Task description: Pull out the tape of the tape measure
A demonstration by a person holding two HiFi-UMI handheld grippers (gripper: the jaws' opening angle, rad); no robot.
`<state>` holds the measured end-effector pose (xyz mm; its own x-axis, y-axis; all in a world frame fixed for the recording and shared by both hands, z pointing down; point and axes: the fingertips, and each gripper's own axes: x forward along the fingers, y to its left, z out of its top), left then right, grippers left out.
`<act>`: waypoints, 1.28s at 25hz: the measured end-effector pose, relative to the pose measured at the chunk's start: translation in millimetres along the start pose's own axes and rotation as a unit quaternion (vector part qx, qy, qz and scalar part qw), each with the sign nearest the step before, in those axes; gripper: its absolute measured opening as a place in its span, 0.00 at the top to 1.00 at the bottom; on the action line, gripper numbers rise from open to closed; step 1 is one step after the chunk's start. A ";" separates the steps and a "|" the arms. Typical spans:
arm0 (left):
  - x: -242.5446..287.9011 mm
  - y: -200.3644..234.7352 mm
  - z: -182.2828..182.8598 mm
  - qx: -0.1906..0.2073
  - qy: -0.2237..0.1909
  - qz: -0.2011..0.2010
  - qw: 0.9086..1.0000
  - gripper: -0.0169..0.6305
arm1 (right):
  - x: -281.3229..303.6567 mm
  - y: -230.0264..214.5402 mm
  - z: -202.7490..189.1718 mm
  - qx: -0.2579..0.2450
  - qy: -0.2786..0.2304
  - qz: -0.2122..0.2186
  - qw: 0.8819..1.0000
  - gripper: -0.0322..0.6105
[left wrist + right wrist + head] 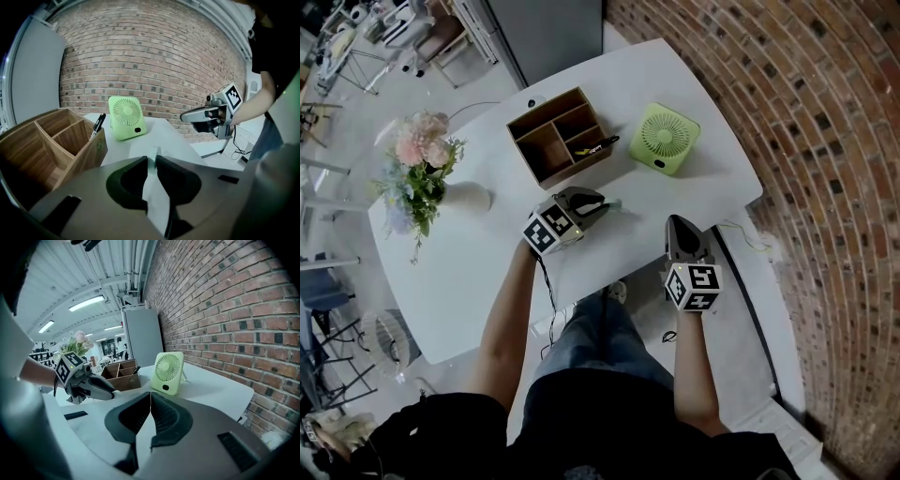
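My left gripper (602, 206) sits over the middle of the white table (487, 272). Its jaws are nearly together on a small pale green-white thing, the tape measure (153, 156), which peeks out past the tips as a pale spot (613, 202). Most of the tape measure is hidden by the fingers, and no pulled-out tape shows. My right gripper (677, 223) hangs at the table's front edge, a hand's width to the right, shut with nothing between its pads (150, 394). Each gripper shows in the other's view: the right gripper (206, 115) and the left gripper (86, 383).
A wooden organizer (561, 136) holding a pen (598, 145) stands behind the left gripper. A green desk fan (664, 139) stands right of it. A vase of flowers (422, 173) is at the table's left. A brick wall (787, 112) runs along the right side.
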<state>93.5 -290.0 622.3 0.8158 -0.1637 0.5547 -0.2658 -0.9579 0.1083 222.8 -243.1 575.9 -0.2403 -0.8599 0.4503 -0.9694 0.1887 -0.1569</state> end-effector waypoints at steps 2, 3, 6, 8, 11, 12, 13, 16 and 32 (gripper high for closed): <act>-7.5 -1.1 9.9 -0.001 -0.017 0.012 1.000 0.86 | 1.0 5.9 4.1 -0.002 -0.002 0.007 1.000 0.94; -11.6 -2.3 15.6 -0.001 -0.025 0.018 1.000 0.86 | 1.3 9.5 6.7 -0.003 -0.003 0.012 1.000 0.94; -23.8 -8.9 34.0 0.002 -0.051 0.035 0.998 0.86 | 1.2 23.0 15.0 -0.005 -0.007 0.033 0.999 0.93; -30.9 -14.4 47.0 0.002 -0.070 0.043 0.997 0.86 | 1.4 35.1 20.0 -0.008 -0.008 0.057 0.998 0.92; -38.7 -23.3 61.8 0.008 -0.088 0.047 0.995 0.86 | 3.8 57.8 21.0 -0.022 0.004 0.101 0.995 0.88; -40.6 -26.2 65.0 0.010 -0.091 0.047 0.995 0.86 | 4.7 65.8 19.7 -0.031 0.011 0.114 0.993 0.87; -42.6 -29.0 69.3 0.012 -0.095 0.046 0.994 0.86 | 5.4 72.8 18.7 -0.039 0.018 0.125 0.991 0.86; -48.0 -36.4 86.1 0.018 -0.117 0.043 0.992 0.86 | 7.1 83.7 20.3 -0.055 0.025 0.137 0.989 0.86; -76.5 -34.6 73.5 0.021 -0.111 0.064 0.992 0.86 | -0.9 52.8 31.0 -0.119 0.008 0.061 0.991 0.94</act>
<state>78.1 -261.7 515.5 0.8707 -0.3279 0.3666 -0.3564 -0.9343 0.0109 173.4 -247.2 539.9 -0.3562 -0.8162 0.4549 -0.9166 0.3999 -0.0003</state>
